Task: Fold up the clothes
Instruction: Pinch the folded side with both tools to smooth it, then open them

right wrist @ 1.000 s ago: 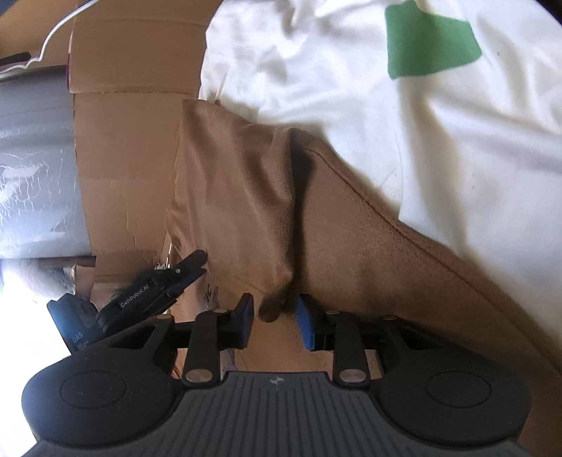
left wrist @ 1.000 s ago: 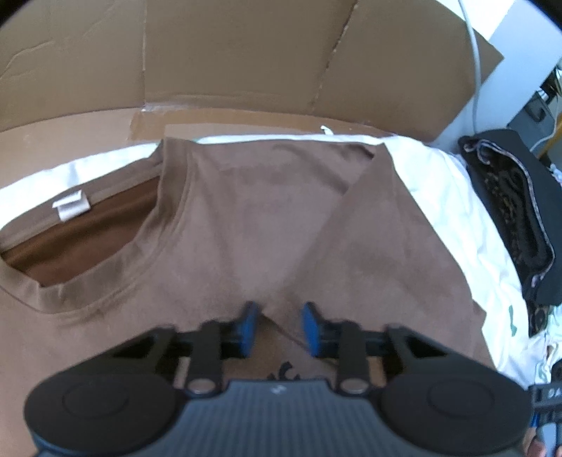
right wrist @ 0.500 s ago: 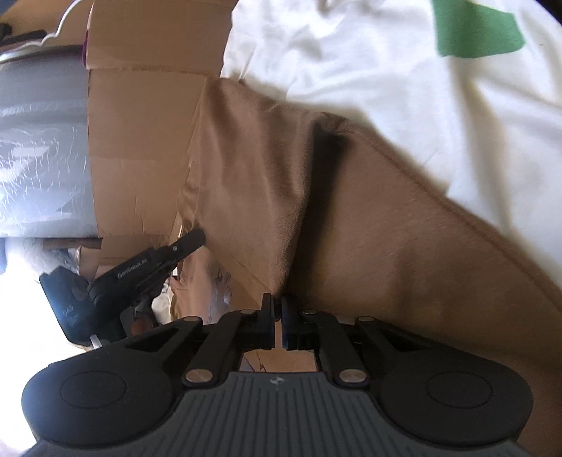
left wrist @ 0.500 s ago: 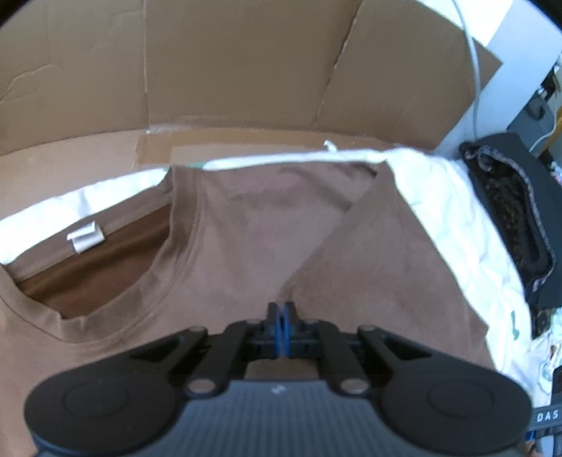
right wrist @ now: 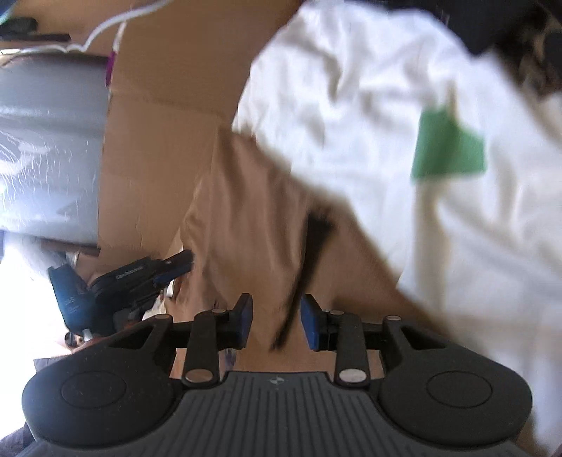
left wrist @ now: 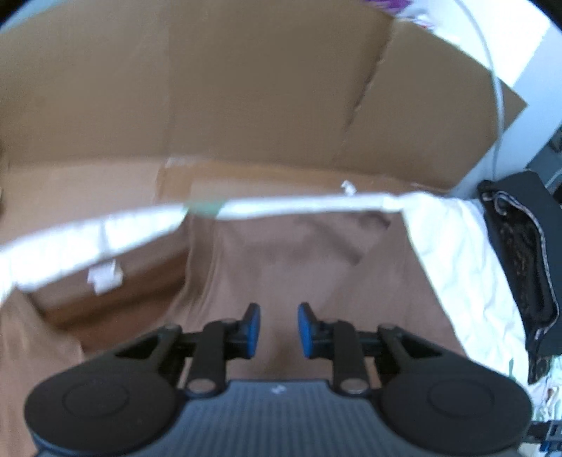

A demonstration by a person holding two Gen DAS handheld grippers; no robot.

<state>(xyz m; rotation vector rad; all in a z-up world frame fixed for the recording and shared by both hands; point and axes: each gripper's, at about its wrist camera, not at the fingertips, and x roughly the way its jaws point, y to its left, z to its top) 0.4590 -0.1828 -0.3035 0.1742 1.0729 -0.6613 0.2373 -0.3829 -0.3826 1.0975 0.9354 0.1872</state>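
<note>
A brown T-shirt (left wrist: 316,267) lies on a white garment (left wrist: 453,246) over cardboard, its neck opening and white label (left wrist: 103,277) at the left. My left gripper (left wrist: 275,328) is open just above the brown cloth, holding nothing. In the right wrist view the brown T-shirt (right wrist: 253,218) shows a dark fold crease, with the white garment (right wrist: 386,105) and its green patch (right wrist: 448,147) at the right. My right gripper (right wrist: 275,321) is open over the fold, empty. The left gripper (right wrist: 140,277) shows at the left there.
A cardboard wall (left wrist: 246,88) stands behind the shirt. A dark patterned garment (left wrist: 520,253) lies at the right edge. A grey plastic-wrapped object (right wrist: 45,147) and a white cable (right wrist: 116,21) are at the left of the right wrist view.
Both grippers closed on the brown cloth half a second ago and have now opened and let it go. Both views are blurred by motion, and both have pulled back a little.
</note>
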